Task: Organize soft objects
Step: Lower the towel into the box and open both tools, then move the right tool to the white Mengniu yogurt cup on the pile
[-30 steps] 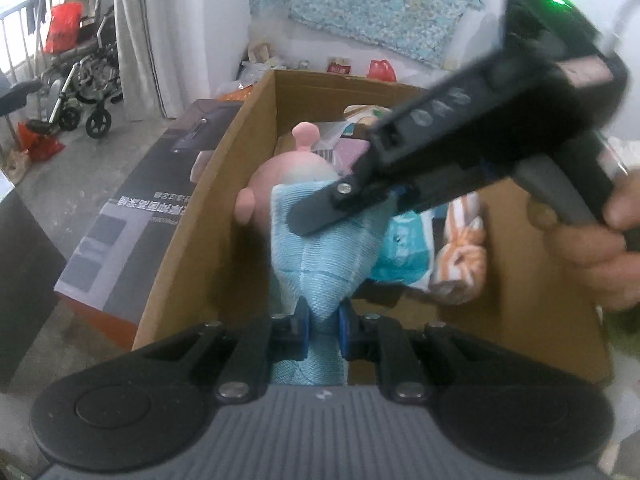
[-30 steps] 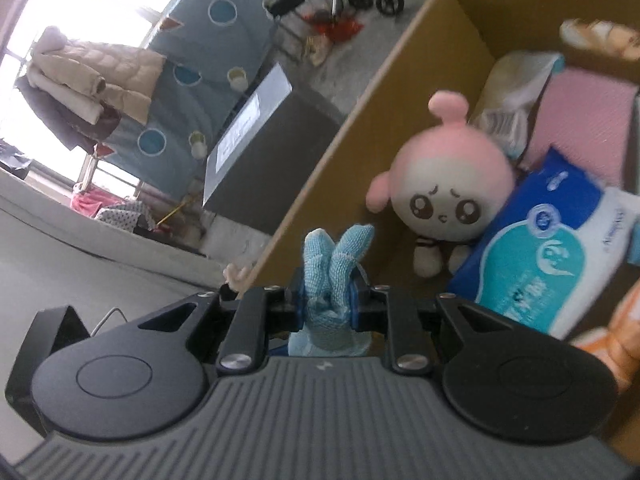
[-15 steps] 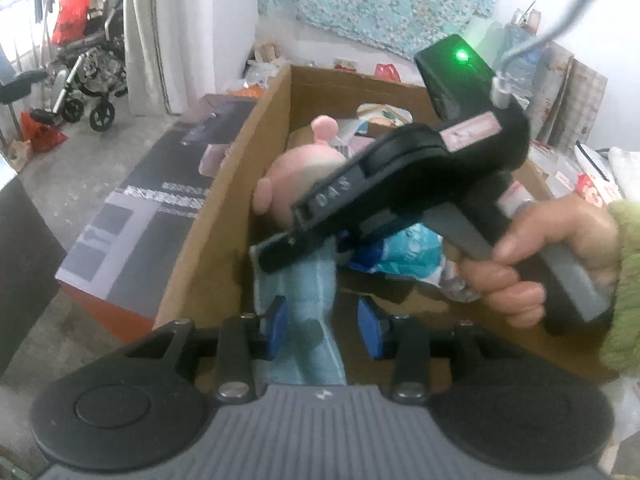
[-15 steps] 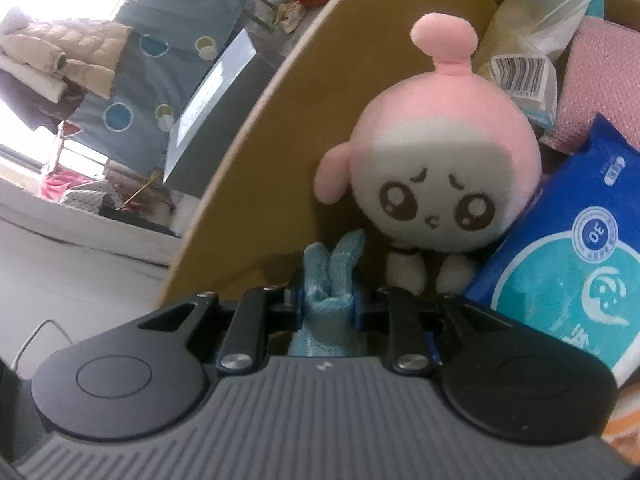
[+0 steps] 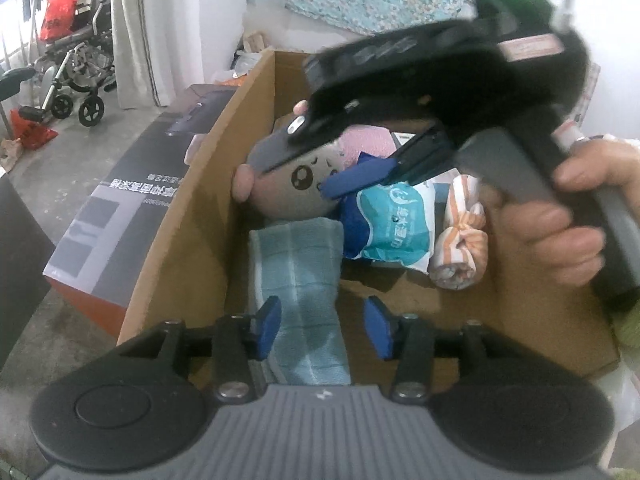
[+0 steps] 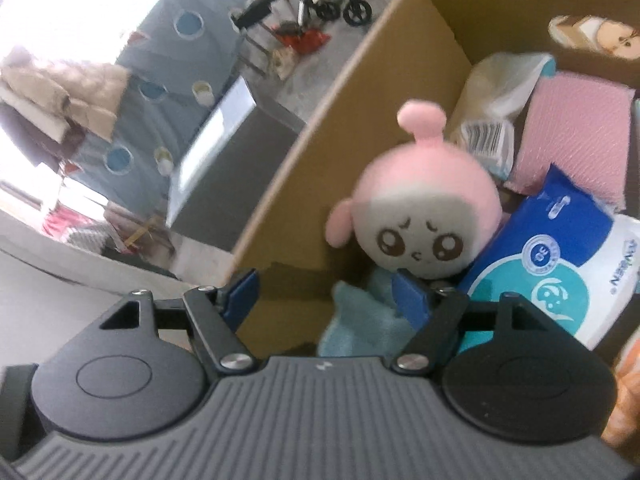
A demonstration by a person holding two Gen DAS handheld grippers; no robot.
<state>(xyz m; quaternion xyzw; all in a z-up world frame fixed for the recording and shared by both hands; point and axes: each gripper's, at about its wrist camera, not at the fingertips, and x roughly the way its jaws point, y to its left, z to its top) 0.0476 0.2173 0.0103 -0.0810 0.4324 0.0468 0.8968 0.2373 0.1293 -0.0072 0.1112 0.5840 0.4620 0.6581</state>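
Releasing the blue towel (image 5: 298,280) into the cardboard box (image 5: 192,216), we have both sets of jaws opening, pads clear of the cloth. The towel lies along the box's left wall, its far end under the pink plush toy (image 6: 428,216), with the tissue pack (image 5: 392,224) and rolled striped cloth (image 5: 460,240) further right in the box. Our worry: the right gripper (image 6: 332,292) sits low over the towel's bunched end, so lifting carelessly could snag the fabric on a pad and drag it out, or knock the toy. The left gripper (image 5: 322,328) angles steeply down over the box's near edge; our right hand (image 5: 560,216) tilts its tool down across the toy.
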